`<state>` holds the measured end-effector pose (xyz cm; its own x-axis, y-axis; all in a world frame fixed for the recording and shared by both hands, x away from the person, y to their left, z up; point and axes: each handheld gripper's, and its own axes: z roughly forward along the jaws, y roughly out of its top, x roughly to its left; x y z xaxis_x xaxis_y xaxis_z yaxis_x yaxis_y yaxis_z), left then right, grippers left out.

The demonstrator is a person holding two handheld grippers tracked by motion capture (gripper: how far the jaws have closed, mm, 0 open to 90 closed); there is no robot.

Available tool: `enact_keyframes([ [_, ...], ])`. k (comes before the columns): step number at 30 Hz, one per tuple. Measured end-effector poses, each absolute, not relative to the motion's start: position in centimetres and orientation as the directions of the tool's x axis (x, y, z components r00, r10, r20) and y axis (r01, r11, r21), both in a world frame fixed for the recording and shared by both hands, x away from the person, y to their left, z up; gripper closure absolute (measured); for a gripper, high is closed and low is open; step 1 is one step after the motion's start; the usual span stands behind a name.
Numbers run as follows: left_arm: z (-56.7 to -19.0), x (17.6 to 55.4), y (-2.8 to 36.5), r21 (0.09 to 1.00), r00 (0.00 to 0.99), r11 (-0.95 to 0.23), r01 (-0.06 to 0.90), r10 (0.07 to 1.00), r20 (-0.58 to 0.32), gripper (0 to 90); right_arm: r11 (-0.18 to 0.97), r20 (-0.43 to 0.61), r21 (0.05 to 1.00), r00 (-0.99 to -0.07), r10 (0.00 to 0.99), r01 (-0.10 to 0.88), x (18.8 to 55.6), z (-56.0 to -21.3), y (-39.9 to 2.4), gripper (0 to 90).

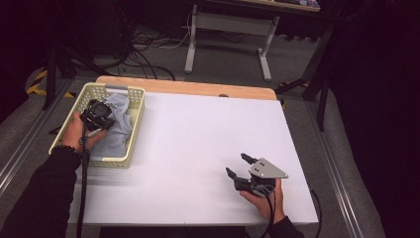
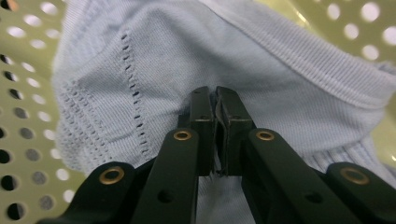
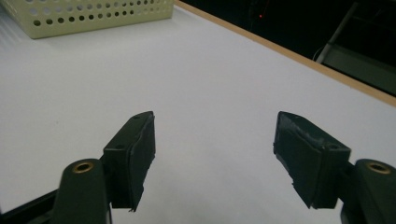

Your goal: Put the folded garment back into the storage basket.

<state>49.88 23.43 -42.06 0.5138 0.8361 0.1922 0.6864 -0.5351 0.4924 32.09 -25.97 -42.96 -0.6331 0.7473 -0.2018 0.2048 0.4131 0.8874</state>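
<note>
A light blue knit cloth (image 1: 120,121) lies bunched in a pale yellow perforated basket (image 1: 112,162) at the table's left edge. My left gripper (image 1: 102,113) reaches down into the basket, held by a hand in a dark sleeve. In the left gripper view its jaws (image 2: 216,100) stand shut, with a fold of the cloth (image 2: 140,56) pinched between the pads. My right gripper (image 1: 237,164) hovers low over the bare white table (image 1: 198,124) at the front right. Its jaws (image 3: 215,140) stand wide open with nothing between them.
The basket (image 3: 88,16) shows far off at the top left of the right gripper view. A wooden strip (image 1: 198,89) runs along the table's far edge. Beyond it are a floor with cables (image 1: 143,54) and another table's legs (image 1: 190,49).
</note>
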Motion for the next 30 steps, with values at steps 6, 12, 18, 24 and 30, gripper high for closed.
enact_keyframes([
  [6, -42.5, 50.2, 23.3, 0.466, 0.527, -0.545, 0.698, 0.83, 0.181, 88.0, 0.405, -0.19, 0.885, -0.619, 0.762, 0.228, 31.7, -43.6, -27.4, 29.5],
  [12, -42.7, 50.3, 23.2, 0.455, 0.534, -0.549, 0.701, 0.827, 0.176, 89.1, 0.401, -0.211, 0.892, -0.592, 0.778, 0.209, 31.2, -43.6, -28.2, 28.4],
  [18, -42.6, 50.3, 23.1, 0.449, 0.535, -0.554, 0.701, 0.825, 0.183, 89.3, 0.409, -0.212, 0.889, -0.605, 0.767, 0.207, 31.2, -44.0, -27.7, 26.9],
  [24, -41.9, 49.8, 22.7, 0.458, 0.533, -0.572, 0.681, 0.815, 0.226, 89.0, 0.421, -0.21, 0.881, -0.617, 0.758, 0.218, 31.4, -44.3, -27.3, 26.9],
  [30, -40.8, 49.2, 22.6, 0.501, 0.525, -0.57, 0.651, 0.815, 0.244, 88.6, 0.421, -0.207, 0.88, -0.618, 0.758, 0.221, 31.5, -44.4, -27.2, 26.8],
])
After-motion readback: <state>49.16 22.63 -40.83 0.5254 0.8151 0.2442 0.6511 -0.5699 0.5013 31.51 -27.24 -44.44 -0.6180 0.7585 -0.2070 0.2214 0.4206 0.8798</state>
